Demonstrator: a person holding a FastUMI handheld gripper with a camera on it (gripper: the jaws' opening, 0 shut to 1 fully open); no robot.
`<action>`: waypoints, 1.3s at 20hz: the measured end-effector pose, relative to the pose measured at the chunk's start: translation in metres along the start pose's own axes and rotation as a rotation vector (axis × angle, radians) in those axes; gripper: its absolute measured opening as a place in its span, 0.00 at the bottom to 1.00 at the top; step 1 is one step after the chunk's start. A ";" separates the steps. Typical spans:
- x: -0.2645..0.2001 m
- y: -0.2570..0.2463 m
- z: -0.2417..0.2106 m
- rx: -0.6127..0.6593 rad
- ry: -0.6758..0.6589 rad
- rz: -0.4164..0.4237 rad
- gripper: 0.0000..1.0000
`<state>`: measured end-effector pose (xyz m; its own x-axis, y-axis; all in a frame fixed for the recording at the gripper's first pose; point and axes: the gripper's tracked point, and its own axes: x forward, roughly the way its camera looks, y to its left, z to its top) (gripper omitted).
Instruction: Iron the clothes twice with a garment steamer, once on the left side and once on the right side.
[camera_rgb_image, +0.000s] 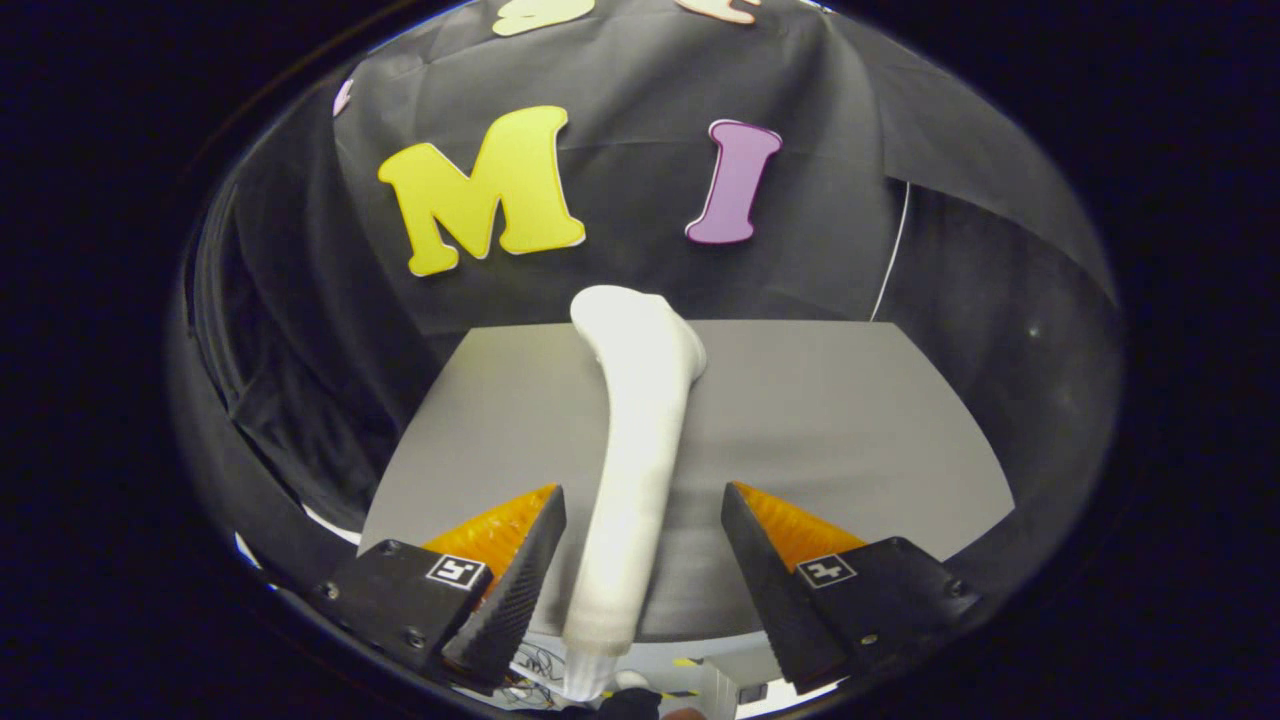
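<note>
White plastic garment steamer (640, 440) stands upright between the spread fingers of the gripper (643, 545), its handle nearer the left finger; neither finger touches it. Its head rises beyond the fingertips, over the desk's far edge. Beneath it lies a grey cloth (830, 420), flat on the desk, with bare room on both sides of the steamer.
</note>
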<state>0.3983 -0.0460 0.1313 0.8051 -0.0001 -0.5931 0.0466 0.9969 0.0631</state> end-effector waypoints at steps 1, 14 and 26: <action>0.001 -0.002 0.000 -0.003 0.018 -0.005 0.94; 0.009 0.015 -0.025 0.040 0.107 -0.029 0.49; -0.027 0.047 -0.052 0.159 0.019 -0.060 0.32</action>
<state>0.3484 0.0049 0.1085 0.7867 -0.0568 -0.6147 0.1887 0.9702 0.1519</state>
